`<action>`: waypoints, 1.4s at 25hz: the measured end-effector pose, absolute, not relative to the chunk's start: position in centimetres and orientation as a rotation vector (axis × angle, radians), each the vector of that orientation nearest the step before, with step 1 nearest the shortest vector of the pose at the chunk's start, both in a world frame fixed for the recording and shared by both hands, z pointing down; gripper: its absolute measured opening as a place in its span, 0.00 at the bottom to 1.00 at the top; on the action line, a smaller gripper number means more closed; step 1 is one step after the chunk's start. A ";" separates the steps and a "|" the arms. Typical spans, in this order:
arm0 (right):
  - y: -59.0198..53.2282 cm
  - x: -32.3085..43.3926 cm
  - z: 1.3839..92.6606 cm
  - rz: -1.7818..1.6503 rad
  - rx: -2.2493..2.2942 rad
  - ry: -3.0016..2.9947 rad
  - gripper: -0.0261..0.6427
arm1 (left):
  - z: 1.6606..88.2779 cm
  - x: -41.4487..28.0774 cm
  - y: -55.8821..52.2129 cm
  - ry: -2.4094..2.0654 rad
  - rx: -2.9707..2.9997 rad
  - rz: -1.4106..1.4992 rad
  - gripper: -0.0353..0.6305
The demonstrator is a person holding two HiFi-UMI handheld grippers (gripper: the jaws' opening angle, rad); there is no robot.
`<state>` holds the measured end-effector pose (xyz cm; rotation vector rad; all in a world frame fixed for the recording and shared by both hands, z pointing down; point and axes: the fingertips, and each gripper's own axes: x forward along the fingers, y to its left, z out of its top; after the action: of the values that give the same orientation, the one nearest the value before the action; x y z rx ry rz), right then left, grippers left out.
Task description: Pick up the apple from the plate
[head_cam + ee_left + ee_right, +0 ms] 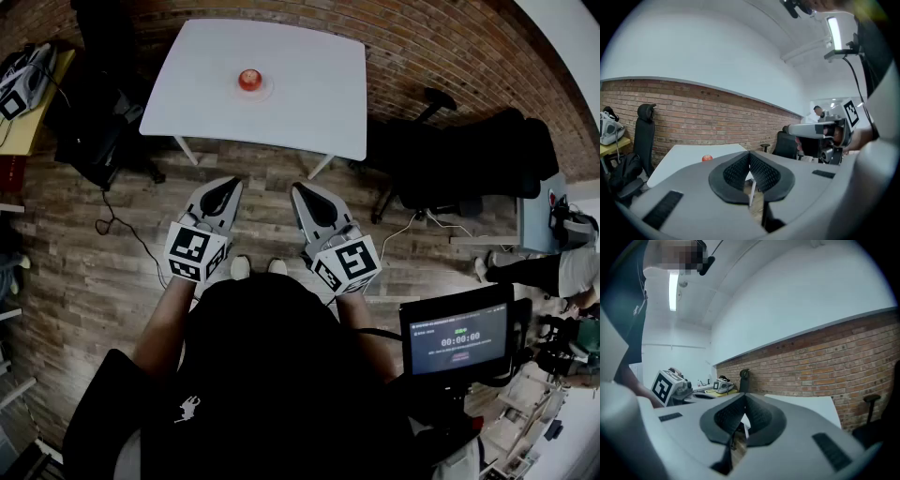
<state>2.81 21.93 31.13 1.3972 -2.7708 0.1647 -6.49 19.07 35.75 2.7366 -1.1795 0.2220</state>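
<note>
A red apple (249, 79) rests on a small white plate (265, 90) near the middle of a white table (309, 103), far ahead of me. In the left gripper view the apple (707, 158) shows as a small red dot on the tabletop (679, 157). My left gripper (232, 185) hangs over the wooden floor, well short of the table, jaws shut with nothing between them. Beside it my right gripper (296, 190) is also shut and empty. The jaw tips meet in both gripper views, left gripper (749, 154) and right gripper (743, 396).
A black office chair (469, 159) stands right of the table. Dark bags and a chair (98, 131) sit at its left, beside a yellow desk (33, 112). A cable (122, 230) trails over the floor. A screen on a stand (457, 336) is at my right.
</note>
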 end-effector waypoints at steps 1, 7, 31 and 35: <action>21.8 2.9 31.0 0.168 1.403 -2.774 0.04 | 35.6 -6.5 19.0 -1.177 2.739 0.218 0.06; 21.3 2.2 30.7 0.162 1.416 -2.768 0.04 | 35.5 -7.7 18.5 -1.173 2.731 0.210 0.06; 20.6 -0.5 31.9 0.200 1.489 -2.698 0.04 | 37.4 -11.6 17.5 -1.160 2.710 0.213 0.06; 20.5 -0.9 32.6 0.224 1.493 -2.682 0.04 | 37.8 -12.4 17.4 -1.170 2.701 0.218 0.06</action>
<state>-0.86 20.50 32.65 1.4933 -2.6822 0.2238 -12.44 17.36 37.80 2.7005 -1.1696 0.2177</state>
